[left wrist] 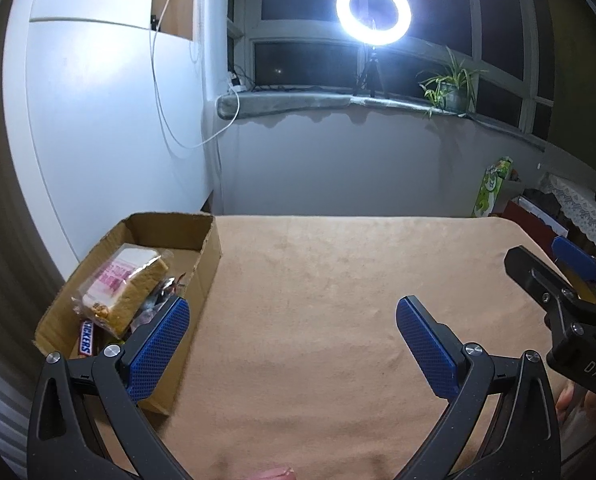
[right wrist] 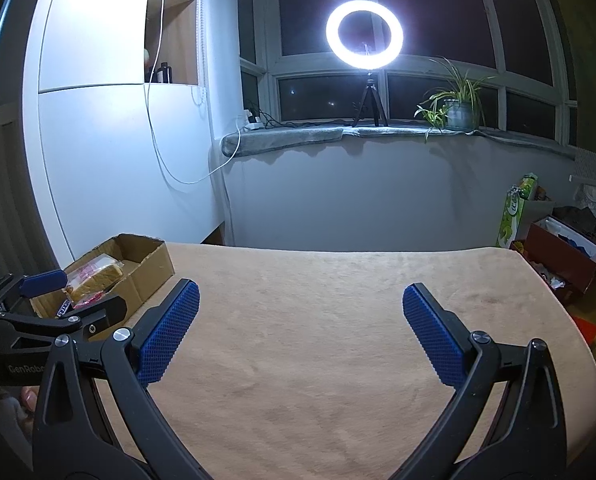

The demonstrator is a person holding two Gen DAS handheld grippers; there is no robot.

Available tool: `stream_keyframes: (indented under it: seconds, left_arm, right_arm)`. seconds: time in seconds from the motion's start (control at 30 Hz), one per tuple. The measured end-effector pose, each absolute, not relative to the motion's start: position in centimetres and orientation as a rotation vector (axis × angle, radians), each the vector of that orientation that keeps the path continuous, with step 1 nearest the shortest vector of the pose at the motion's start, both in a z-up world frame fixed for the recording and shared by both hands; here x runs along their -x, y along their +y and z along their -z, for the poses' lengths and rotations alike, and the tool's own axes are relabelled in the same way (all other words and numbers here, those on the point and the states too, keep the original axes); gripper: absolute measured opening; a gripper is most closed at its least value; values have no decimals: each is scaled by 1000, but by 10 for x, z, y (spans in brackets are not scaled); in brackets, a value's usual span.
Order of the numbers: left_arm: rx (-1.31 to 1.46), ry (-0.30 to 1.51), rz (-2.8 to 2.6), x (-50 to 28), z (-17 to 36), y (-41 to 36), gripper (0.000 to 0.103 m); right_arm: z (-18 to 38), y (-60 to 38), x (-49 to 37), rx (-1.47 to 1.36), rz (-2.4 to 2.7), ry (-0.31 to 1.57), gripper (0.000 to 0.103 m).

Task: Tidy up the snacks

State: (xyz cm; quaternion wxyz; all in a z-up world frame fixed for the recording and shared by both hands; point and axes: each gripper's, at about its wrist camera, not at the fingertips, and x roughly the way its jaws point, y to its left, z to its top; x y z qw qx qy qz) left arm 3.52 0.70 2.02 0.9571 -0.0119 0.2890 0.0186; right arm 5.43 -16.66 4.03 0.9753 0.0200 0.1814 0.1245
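A cardboard box (left wrist: 207, 256) stands at the table's left edge, also seen as the box (right wrist: 153, 266) in the right wrist view. Inside lie a wrapped sandwich (left wrist: 133, 284), a Snickers bar (left wrist: 86, 338) and other wrappers. The sandwich (right wrist: 95, 276) shows in the right view too. My left gripper (left wrist: 291, 322) is open and empty, its left finger over the box's near corner. My right gripper (right wrist: 300, 304) is open and empty above the bare tan tablecloth (right wrist: 306, 344). Each gripper appears at the edge of the other's view.
A ring light on a tripod (right wrist: 364, 40) and a potted plant (right wrist: 460, 110) stand on the windowsill behind the table. A white cabinet (left wrist: 109, 120) is left of the box. Boxes and bags (right wrist: 558, 248) crowd the floor at the right.
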Motion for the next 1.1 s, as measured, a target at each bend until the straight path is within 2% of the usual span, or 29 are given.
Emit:
stream_keyframes:
  seconds: [1.1]
  left_arm:
    - [29,592,-52,-39,-16,11,103]
  right_arm:
    - [-32,-170,-58,-43,-257,390,103]
